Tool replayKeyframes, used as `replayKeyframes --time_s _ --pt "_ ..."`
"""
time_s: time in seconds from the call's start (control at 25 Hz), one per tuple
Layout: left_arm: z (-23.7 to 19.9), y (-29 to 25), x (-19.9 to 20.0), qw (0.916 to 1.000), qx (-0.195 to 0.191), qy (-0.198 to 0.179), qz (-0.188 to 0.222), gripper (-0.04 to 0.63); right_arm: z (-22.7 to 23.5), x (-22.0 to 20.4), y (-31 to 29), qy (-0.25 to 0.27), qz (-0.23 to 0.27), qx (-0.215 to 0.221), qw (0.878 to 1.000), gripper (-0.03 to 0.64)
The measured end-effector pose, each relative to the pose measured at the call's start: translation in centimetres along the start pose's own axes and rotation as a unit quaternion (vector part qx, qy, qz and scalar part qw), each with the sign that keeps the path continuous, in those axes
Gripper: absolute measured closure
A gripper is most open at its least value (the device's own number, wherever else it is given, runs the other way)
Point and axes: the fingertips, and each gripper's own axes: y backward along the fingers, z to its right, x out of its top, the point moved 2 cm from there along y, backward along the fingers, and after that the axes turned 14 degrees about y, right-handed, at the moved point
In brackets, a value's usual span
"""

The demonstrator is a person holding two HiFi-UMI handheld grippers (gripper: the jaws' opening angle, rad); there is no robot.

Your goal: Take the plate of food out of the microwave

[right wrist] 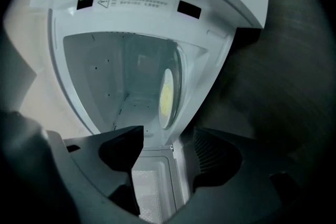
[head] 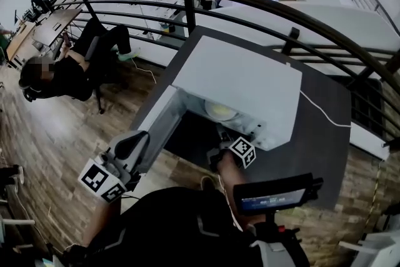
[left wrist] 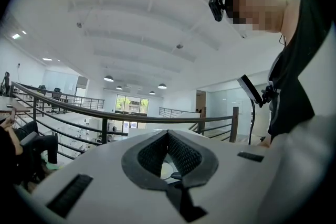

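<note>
While the microwave (head: 244, 81) stands open, your right gripper (right wrist: 168, 150) sits at its mouth, jaws spread wide with nothing gripped. The plate of food (right wrist: 167, 98) lies inside the cavity, straight ahead of those jaws and apart from them. Your left gripper (left wrist: 168, 136) is beside the door (head: 161, 128), jaw tips closed together, empty.

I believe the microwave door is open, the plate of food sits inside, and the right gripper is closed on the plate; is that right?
Not quite: the right gripper is open with nothing between its jaws, short of the plate of food, as the right gripper view shows. The microwave door is open and the plate sits inside.
</note>
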Motion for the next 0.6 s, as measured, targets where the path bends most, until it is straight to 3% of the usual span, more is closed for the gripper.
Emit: replayKeyframes --time_s 0.32,0.6 --pt "-0.3 1.1 0.4 0.9993 0.033 0.015 0.002 0.591 0.5 -0.2 -2.3 -0.064 0.001 0.001 0.998 0.337" --pt "0.1 0.7 0.4 0.9989 0.046 0.003 -0.001 0.591 1.7 0.6 -4.3 -0.094 0.005 -0.004 0.996 0.337"
